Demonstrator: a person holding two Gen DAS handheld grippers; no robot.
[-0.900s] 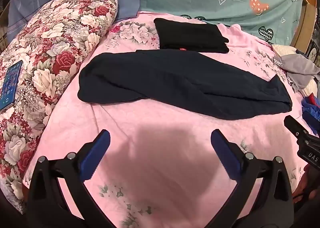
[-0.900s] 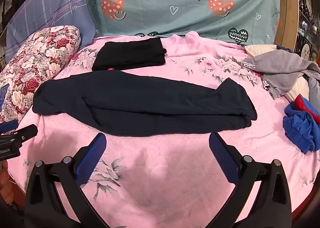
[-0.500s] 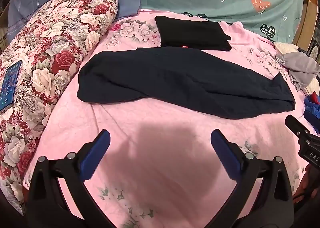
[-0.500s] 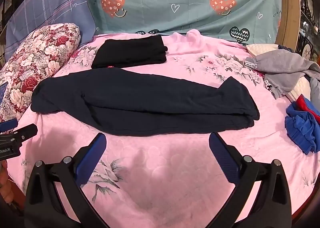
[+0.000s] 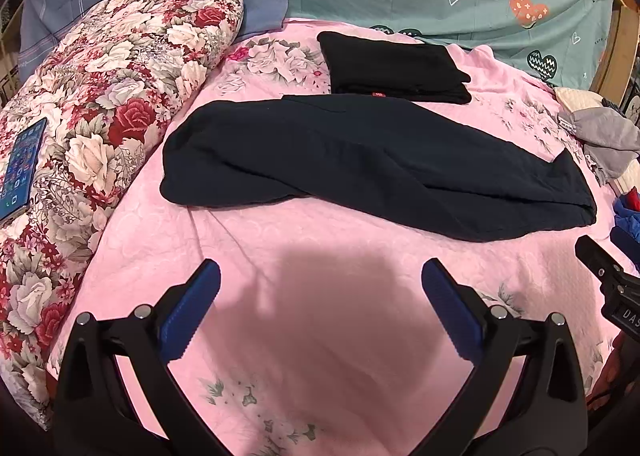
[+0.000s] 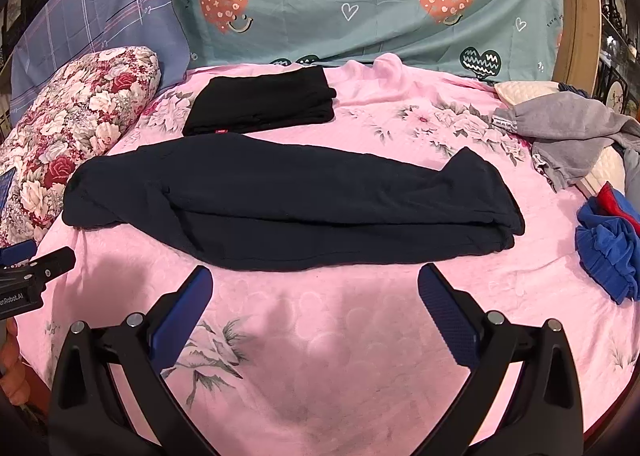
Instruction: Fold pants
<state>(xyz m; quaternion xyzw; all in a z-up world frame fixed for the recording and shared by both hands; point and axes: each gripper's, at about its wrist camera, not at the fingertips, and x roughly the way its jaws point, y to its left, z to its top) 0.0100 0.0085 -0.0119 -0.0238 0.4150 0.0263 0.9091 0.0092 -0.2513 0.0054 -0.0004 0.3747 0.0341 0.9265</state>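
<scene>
Since a moment ago, both views have slid a little to the left, so the dark pants (image 5: 372,164) now sit a bit more to the right in the pictures; the pants themselves lie in the same shape. They are stretched long across the middle of the pink bed (image 5: 320,296), one leg on top of the other, with the wide end at 9 o'clock and the leg ends at 3 o'clock. The left hand-held gripper (image 5: 320,296) hangs over bare pink cover near the front edge, its two blue fingers (image 5: 192,308) spread wide and holding nothing. The right hand-held gripper (image 6: 314,296) is the same, wide open and holding nothing, just short of the near edge of the pants. A folded black cloth (image 5: 394,68) lies at 12 o'clock, just past the pants. A flowery pillow (image 5: 100,104) with a phone (image 5: 20,168) on it fills the 9 o'clock side. A gray cloth (image 6: 568,136) and a blue cloth (image 6: 608,252) sit at 3 o'clock by the bed's edge. The open room is the pink strip between the pants and the front edge.
</scene>
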